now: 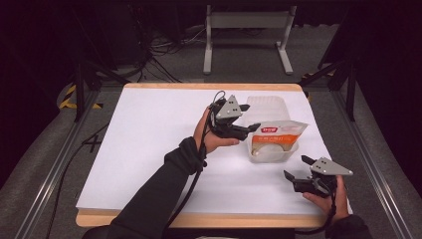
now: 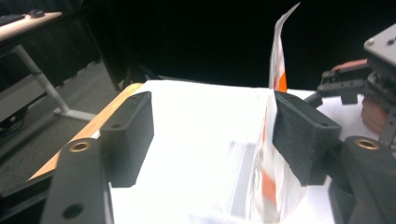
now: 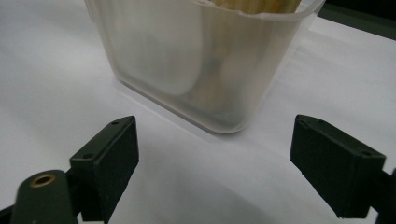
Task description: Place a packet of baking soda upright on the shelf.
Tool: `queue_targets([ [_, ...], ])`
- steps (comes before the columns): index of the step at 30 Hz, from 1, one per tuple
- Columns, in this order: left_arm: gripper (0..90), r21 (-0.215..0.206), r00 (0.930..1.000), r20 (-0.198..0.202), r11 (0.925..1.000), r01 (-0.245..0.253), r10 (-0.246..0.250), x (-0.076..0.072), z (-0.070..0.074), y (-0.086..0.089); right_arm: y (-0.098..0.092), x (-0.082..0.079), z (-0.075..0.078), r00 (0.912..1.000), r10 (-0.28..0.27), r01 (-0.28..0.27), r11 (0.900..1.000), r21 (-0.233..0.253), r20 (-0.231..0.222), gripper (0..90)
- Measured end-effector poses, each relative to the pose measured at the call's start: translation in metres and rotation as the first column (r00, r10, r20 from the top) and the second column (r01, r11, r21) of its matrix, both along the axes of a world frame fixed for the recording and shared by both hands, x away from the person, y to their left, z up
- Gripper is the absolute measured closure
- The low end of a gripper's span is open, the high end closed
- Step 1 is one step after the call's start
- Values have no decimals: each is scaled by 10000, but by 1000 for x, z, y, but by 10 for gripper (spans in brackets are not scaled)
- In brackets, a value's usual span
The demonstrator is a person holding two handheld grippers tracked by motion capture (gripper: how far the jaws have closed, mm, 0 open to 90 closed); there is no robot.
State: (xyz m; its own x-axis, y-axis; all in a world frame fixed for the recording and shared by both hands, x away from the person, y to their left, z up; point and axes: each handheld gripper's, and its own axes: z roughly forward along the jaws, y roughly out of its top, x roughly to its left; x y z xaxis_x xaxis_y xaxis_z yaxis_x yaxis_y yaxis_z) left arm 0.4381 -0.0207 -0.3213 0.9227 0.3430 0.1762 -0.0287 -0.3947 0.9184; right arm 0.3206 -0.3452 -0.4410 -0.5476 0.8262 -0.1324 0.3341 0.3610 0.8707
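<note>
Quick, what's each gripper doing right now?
Left gripper: open, one jaw against the pouch.
Right gripper: open, holding nothing.

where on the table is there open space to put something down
The white table top is bare across its left half, from the left gripper to the left edge, and along the near edge between both forearms. It is crowded right of centre: clear tub, pouch, right gripper.
</note>
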Motion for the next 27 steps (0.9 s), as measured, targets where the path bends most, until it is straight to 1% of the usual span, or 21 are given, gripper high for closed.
queue_targets([
  [2,275,141,9998,102,9998,-166,165,-2,0,5,0,0,0,10000,20,-20,10000,23,28,159],
  [3,258,193,9994,146,9993,-317,314,-3,0,7,0,0,0,10000,49,-49,10000,33,41,160],
  [4,242,290,9985,290,9985,-468,460,-4,0,11,-1,-1,1,9999,93,-94,9999,97,80,162],
  [5,231,292,9978,322,9978,-590,581,-5,0,13,-1,-1,1,9999,124,-125,9999,117,114,162],
  [9,208,364,9958,461,9961,-804,787,-8,2,25,-1,-2,1,9997,154,-156,9998,132,179,162],
  [12,191,430,9937,609,9943,-971,944,-11,3,32,-1,-2,1,9998,139,-140,9999,49,171,162],
  [13,189,428,9932,602,9938,-1021,995,-13,3,35,-1,-2,1,9997,132,-132,9999,32,200,162],
  [15,179,416,9932,597,9939,-1026,1001,-14,3,39,-1,-3,1,9997,52,-53,10000,50,226,165],
  [17,171,518,9918,779,9931,-1054,1012,-17,4,42,-1,-3,1,9997,24,-26,10000,90,239,165],
  [19,157,407,9930,648,9940,-1016,989,-19,3,46,-1,-3,1,9997,17,-19,10000,79,235,165],
  [21,154,528,9915,771,9926,-1090,1048,-22,1,48,-1,-3,1,9997,27,-28,10000,62,232,165],
  [22,150,644,9898,905,9911,-1164,1104,-23,0,50,-1,-3,1,9997,49,-50,10000,59,228,165],
  [23,140,740,9896,903,9901,-1192,1124,-25,-2,52,-1,-3,1,9997,61,-63,10000,60,225,165],
  [27,130,902,9882,954,9876,-1283,1197,-28,-6,57,-1,-3,1,9997,77,-79,9999,80,227,165],
])
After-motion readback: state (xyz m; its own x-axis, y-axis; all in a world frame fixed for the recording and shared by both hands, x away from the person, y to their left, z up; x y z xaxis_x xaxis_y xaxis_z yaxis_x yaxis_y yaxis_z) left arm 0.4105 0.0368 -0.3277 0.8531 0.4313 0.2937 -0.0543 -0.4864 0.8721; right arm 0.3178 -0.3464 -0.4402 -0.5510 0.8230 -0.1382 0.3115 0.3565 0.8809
